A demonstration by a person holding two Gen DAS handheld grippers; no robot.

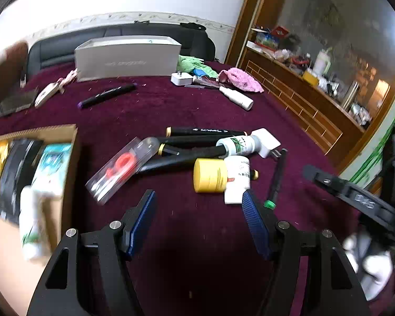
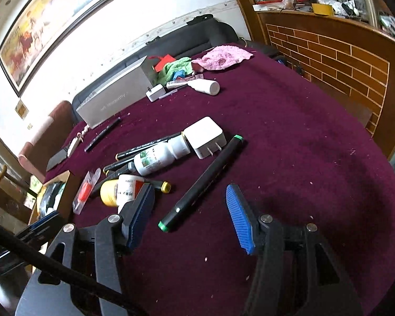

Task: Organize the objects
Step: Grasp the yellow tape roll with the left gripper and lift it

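Between pickups: both the left gripper [image 1: 198, 204] and right gripper [image 2: 191, 200] hover with jaws spread and empty. The right should likely straddle the green-capped black marker [image 2: 201, 183] next, for the open cardboard box [image 1: 65, 142].

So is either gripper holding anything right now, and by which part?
Nothing is held. The left gripper and right gripper both stand open over the cloth, nothing between their pads.

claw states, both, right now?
Left claw: open, holding nothing.
Right claw: open, holding nothing; green-capped marker lies ahead on the cloth.
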